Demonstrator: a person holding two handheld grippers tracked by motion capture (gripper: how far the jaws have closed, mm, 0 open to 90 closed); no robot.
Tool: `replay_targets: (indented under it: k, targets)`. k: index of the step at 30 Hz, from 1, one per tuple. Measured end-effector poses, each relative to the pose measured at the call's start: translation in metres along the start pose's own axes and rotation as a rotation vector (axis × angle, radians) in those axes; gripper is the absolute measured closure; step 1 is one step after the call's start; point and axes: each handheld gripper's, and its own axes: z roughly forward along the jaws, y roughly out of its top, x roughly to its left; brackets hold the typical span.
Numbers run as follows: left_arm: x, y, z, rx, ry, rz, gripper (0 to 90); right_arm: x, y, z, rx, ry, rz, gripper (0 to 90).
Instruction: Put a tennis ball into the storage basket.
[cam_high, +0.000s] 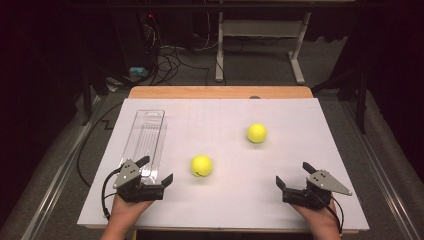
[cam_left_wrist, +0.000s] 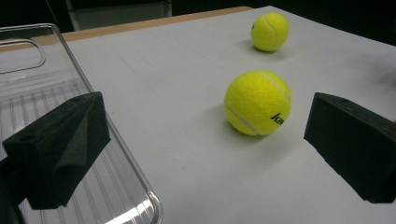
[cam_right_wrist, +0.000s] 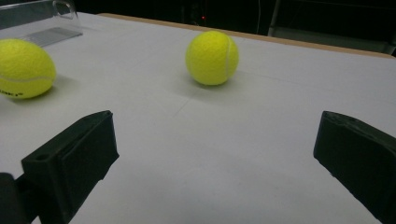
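Observation:
Two yellow tennis balls lie on the white table top (cam_high: 225, 190). The nearer ball (cam_high: 201, 165) (cam_left_wrist: 258, 102) (cam_right_wrist: 22, 68) sits near the middle; the farther ball (cam_high: 256, 132) (cam_left_wrist: 270, 31) (cam_right_wrist: 212, 57) lies to its right and further back. A clear plastic tray (cam_high: 145, 140) (cam_left_wrist: 51, 121) lies lengthwise on the left. My left gripper (cam_high: 157, 170) (cam_left_wrist: 210, 149) rests at the tray's near end, open, one jaw over the tray, the nearer ball ahead between its jaws. My right gripper (cam_high: 295, 174) (cam_right_wrist: 210, 158) rests at the front right, open and empty.
A wooden table edge (cam_high: 220, 92) shows behind the white top. Beyond it stand a white desk frame (cam_high: 260, 35) and loose cables (cam_high: 170, 60) on the floor. Bare white surface stretches between the grippers and right of the balls.

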Motion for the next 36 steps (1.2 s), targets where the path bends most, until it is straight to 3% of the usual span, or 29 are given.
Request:
replay_targets:
  k: [13, 19, 27, 36]
  targets:
    - [0.002, 0.0, -0.004, -0.022, 0.004, -0.026, 1.1, -0.001, 0.0, 0.0, -0.003, -0.002, 0.007, 0.0]
    - [-0.001, 0.002, -0.004, -0.03, -0.013, -0.024, 1.1, -0.001, 0.0, 0.0, 0.003, 0.001, 0.009, 0.0]
    - [-0.017, 0.008, 0.002, -0.003, -0.061, 0.035, 1.0, -0.003, -0.002, 0.0, 0.011, -0.004, 0.014, 0.0]
    - [-0.032, 0.01, 0.01, 0.036, -0.086, 0.055, 0.7, -0.002, -0.002, 0.0, 0.012, -0.001, 0.01, 0.0]
